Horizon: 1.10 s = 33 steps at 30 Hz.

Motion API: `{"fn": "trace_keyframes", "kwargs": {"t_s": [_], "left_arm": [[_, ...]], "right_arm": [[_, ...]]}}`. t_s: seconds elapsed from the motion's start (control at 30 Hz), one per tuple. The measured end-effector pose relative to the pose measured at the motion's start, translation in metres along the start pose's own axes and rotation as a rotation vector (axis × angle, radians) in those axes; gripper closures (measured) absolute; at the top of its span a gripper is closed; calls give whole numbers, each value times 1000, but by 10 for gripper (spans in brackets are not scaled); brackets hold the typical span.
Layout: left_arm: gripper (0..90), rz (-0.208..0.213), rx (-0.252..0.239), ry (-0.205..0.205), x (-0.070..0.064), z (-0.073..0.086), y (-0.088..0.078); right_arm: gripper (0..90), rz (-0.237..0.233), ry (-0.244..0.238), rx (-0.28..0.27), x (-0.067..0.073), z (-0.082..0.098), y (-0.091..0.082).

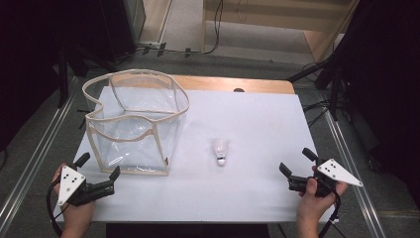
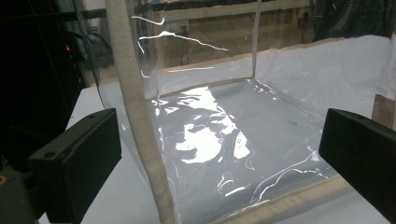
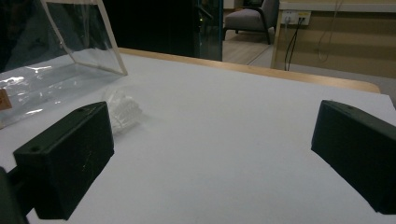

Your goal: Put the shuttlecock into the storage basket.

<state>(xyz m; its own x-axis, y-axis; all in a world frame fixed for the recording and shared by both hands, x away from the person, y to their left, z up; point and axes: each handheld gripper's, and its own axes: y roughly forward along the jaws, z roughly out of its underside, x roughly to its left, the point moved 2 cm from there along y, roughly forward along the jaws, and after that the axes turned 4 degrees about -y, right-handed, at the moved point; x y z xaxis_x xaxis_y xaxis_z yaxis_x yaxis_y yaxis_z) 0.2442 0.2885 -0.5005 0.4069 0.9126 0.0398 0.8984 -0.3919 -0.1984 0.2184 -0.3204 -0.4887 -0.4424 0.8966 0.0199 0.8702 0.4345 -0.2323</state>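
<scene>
White table (image 1: pixel 257 188): shuttlecock (image 1: pixel 221 151) lies cork toward person.

Dim room, grey chair (image 3: pixel 256 18) behind

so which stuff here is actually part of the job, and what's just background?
In play:
- shuttlecock, lying on the white table
- clear bag, standing open, empty
- left gripper, open, beside the bag
- right gripper, open, holding nothing

Background:
- cables on the floor
- chair
</scene>
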Motion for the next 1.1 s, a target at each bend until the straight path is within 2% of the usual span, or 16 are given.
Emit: {"fn": "trace_keyframes", "kwargs": {"t_s": [0.1, 0.23, 0.47, 1.1], "left_arm": [[0, 1, -5, -3, 1, 0, -1], [0, 9, -18, -10, 1, 0, -2], [0, 13, -28, -14, 1, -1, -2], [0, 11, -21, -7, 0, 0, -2]], "right_arm": [[0, -8, -3, -3, 2, -5, 2], [0, -49, -11, -4, 8, -13, 8], [0, -73, -35, 9, 17, -23, 18], [0, -106, -46, 76, 33, -40, 47]]}}
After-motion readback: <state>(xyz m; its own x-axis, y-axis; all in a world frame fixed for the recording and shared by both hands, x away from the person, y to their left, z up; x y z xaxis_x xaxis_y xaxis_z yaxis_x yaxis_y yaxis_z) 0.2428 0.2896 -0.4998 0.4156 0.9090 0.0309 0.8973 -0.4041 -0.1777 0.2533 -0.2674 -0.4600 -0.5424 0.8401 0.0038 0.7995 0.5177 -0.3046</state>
